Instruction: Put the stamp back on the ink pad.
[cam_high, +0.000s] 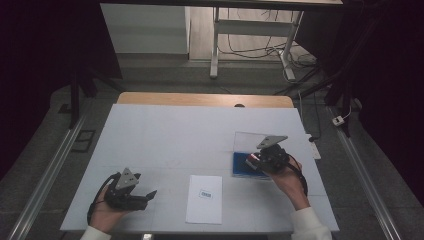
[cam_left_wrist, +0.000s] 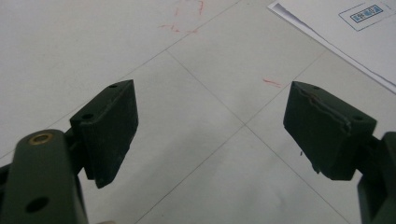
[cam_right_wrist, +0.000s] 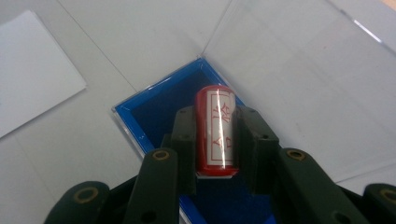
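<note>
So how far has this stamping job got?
Done: the blue ink pad box is open, and the paper already carries a blue mark. In hand: the right gripper holds the red stamp over it. Left: the left gripper waits, jaws open.

The red cylinder stamp has a white label with red Chinese characters. The upper one looks like 格 and the lower one like 合, but glare crosses the label, so approx. only.

The white paper sheet carries a small blue rectangular stamp mark w/ characters inside a frame; too small and blurred to read.

Faint red scribbles on the tabletop form no readable text.
</note>
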